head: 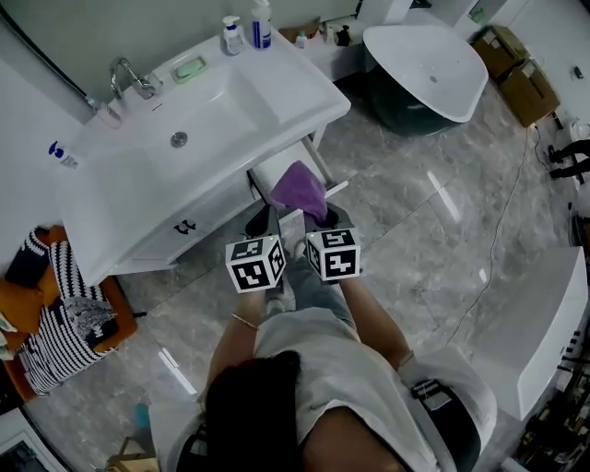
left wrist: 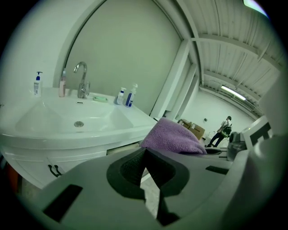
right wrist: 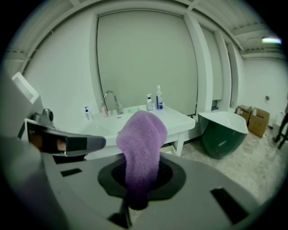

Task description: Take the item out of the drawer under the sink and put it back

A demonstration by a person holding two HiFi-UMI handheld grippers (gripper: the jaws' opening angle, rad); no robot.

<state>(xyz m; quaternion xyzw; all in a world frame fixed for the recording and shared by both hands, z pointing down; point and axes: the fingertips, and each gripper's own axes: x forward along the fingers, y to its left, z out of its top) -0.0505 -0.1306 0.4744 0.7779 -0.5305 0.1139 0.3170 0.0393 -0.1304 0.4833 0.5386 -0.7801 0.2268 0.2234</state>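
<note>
Purple towel (head: 300, 192) held over the open drawer (head: 269, 173) beneath the sink (head: 304, 101).

One towel was in play, pinched by an end in the right gripper (right wrist: 136, 200), whose jaws were pressed onto the cloth, while the rest bunched forward beyond the tips. It hung clear above the drawer mouth, apparently lifted out so that it could be lowered back in without catching the front edge. The left gripper (left wrist: 145, 157) stood just beside the right one with its jaws pressed together on nothing, probably kept free to work the drawer. Counted: two grippers, one towel, one drawer standing open, one tap (left wrist: 82, 80), and four bottles on the sink's rim, namely two (head: 261, 23) together at the back corner and two nearer the tap.
</note>
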